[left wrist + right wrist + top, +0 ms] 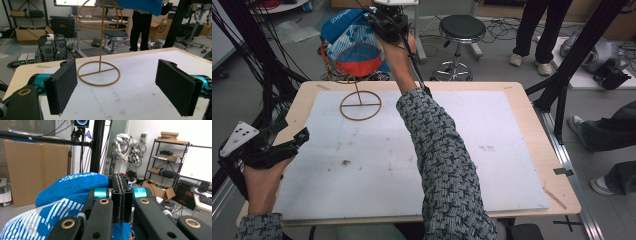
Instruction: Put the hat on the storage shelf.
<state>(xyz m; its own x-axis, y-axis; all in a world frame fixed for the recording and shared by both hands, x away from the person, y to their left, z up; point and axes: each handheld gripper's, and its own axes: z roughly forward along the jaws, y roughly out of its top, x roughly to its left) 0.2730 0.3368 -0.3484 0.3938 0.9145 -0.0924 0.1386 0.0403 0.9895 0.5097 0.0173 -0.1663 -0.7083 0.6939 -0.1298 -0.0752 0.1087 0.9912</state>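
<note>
Near edge of counter, this side of the wire stand: left tongs [294, 137] sit low with jaws spread wide, holding nothing.
Counter [512, 150]: white sheet on top, mostly bare.
Wire stand [360, 105]: gold ring base on the counter, thin pole going up.
Top of the wire stand: blue, white and orange cap [352, 45] sits there.
Just past the cap: right tongs [374, 15], jaws pressed together, pinching the cap's blue cloth [75, 183].

White mat [462, 150] covering a wooden table [532, 100]. Beyond the far edge, a black stool [462, 30] on the floor, near a standing person's legs [537, 30]. Background: cardboard boxes [30, 33], computer towers [51, 47], shelving [170, 152], monitor [197, 163].
</note>
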